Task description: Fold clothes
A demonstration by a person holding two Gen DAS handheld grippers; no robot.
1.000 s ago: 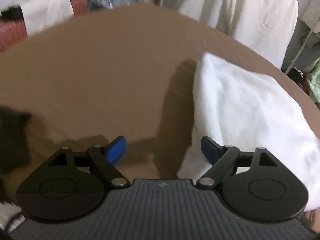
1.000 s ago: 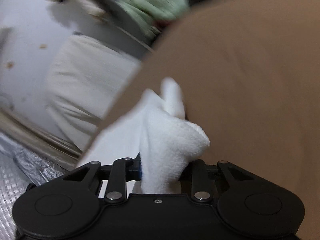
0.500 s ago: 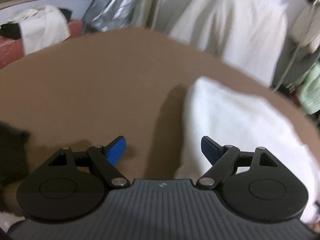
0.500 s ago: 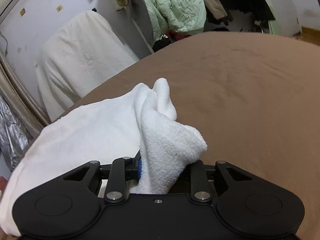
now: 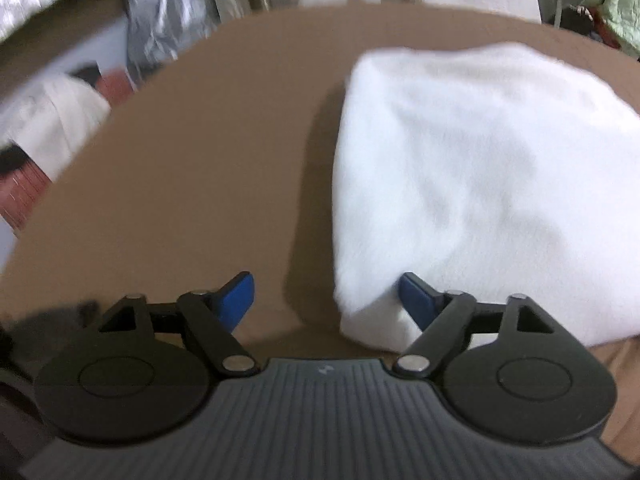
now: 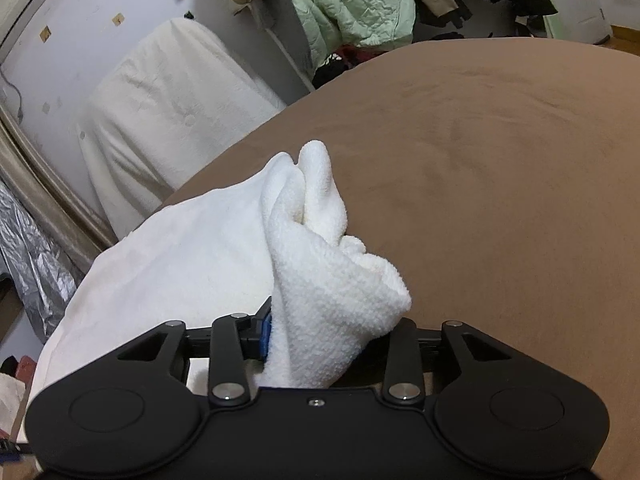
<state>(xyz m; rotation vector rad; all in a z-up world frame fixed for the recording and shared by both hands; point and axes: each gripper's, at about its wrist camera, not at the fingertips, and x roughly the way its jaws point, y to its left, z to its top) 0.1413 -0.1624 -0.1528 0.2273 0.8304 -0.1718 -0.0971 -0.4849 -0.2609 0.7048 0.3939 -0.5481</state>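
Note:
A white towel lies folded on the brown bed cover. My left gripper hovers over the towel's near left corner. That corner sits between the blue pads, close against the right one and apart from the left one, and the jaws are closing. In the right wrist view the same towel spreads to the left. Its bunched corner stands up inside my right gripper. The cloth still fills the gap between both fingers while the jaws are opening.
The brown bed cover stretches away to the right. Past the bed's far edge stand a cream-covered bulky thing, a hanging green quilted jacket and silver foil sheeting. A blurred dark shape lies at the left gripper's left.
The left gripper has swung right, so the towel's corner now lies between its slightly narrower jaws. The right gripper has sunk toward the bed and its jaws have widened around the bunched corner.

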